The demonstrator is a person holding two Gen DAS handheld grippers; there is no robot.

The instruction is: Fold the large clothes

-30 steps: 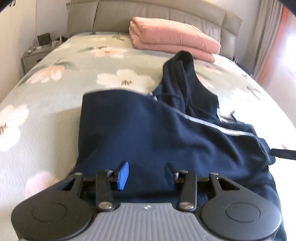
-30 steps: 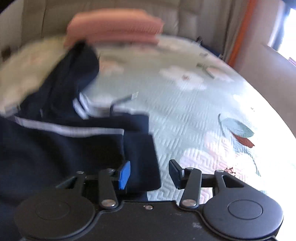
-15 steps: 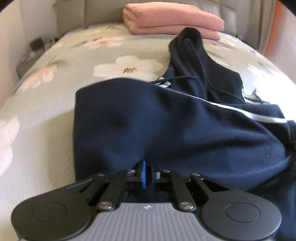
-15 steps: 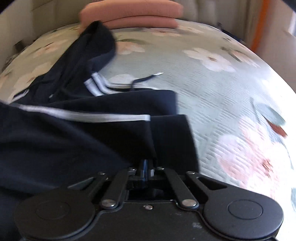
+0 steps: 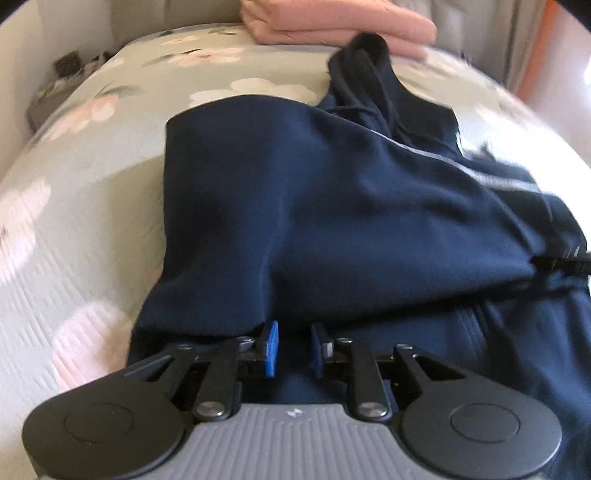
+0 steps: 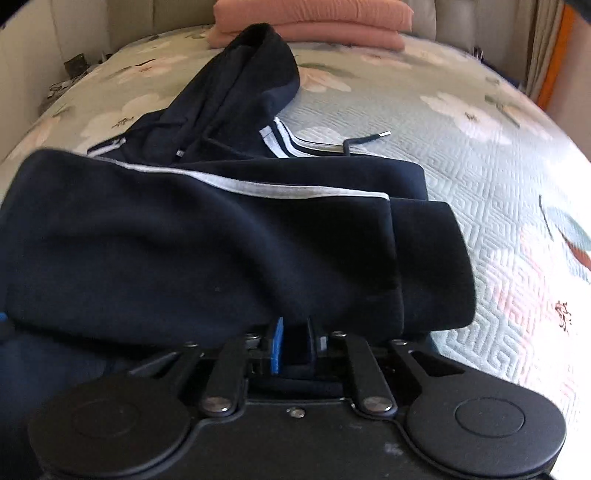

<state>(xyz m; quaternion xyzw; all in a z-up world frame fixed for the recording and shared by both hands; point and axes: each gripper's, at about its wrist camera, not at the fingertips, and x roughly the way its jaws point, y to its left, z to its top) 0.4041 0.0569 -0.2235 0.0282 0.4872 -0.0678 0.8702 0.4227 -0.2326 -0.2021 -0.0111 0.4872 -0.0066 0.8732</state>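
Observation:
A navy hoodie (image 5: 332,206) with white stripes lies on the floral bed, partly folded, its hood pointing to the headboard. It also shows in the right wrist view (image 6: 207,240). My left gripper (image 5: 293,338) sits at the near hem on the left side, jaws a small way apart, with fabric just ahead of them. My right gripper (image 6: 295,332) sits at the near hem by the right cuff, jaws a little apart with dark fabric between them. A drawstring (image 6: 364,140) lies on the quilt.
A folded pink blanket (image 5: 340,22) rests by the padded headboard, also in the right wrist view (image 6: 314,18). A nightstand (image 5: 55,92) stands at the left. The quilted bedspread (image 6: 498,192) stretches right of the hoodie. Curtains (image 6: 550,55) hang at the far right.
Both grippers were shut on the near hem half a second ago and have now parted. The near part of the hoodie now lies folded further up toward the hood.

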